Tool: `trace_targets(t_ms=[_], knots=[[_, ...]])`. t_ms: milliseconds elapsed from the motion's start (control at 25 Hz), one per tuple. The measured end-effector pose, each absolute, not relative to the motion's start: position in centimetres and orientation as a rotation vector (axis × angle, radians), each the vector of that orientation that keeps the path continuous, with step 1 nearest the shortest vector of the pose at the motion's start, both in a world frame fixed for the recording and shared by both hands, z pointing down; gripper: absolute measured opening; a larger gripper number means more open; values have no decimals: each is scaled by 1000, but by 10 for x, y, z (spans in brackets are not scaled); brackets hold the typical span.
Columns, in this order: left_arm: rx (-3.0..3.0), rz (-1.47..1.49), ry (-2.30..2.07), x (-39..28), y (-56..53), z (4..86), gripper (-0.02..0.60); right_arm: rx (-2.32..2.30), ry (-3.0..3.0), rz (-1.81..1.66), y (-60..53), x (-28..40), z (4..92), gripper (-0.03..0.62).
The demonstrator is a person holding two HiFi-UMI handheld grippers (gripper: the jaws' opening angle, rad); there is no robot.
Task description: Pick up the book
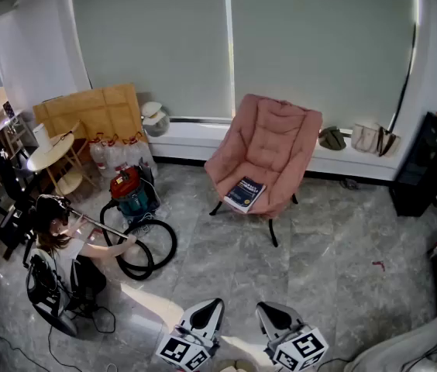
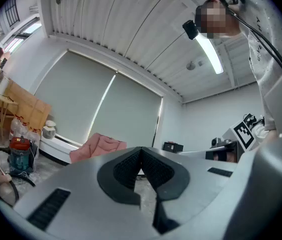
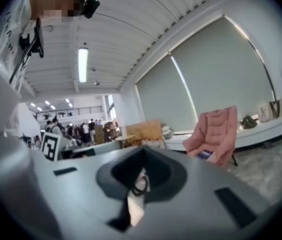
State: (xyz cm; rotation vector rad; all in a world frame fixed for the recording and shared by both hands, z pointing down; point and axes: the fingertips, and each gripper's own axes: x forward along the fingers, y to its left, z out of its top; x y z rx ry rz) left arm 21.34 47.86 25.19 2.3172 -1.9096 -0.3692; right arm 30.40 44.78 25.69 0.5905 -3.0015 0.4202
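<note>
Two grippers show at the btm of the head view, and we hold one in each hand. At far left a person (image 1: 54,237) crouches by a red and blue vacuum (image 1: 131,191) w/ a black hose. Btm middle is our left gripper (image 1: 215,305), jaws closed together, nothing in them. Up in the middle, the blue book (image 1: 244,193) lies flat on the pink chair (image 1: 273,134) seat, well apart from both grippers. Our right gripper (image 1: 263,308), just right of the left one, is pinched closed too, empty.

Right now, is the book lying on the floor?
No, the book lies on the seat of the pink chair, up off the floor.
</note>
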Motion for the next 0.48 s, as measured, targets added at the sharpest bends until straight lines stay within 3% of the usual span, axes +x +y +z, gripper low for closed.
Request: trace_targets(t_ms=[480], knots=[[2292, -382, -1961, 225, 481, 244, 9, 507, -3016, 319, 452, 305, 248, 11]])
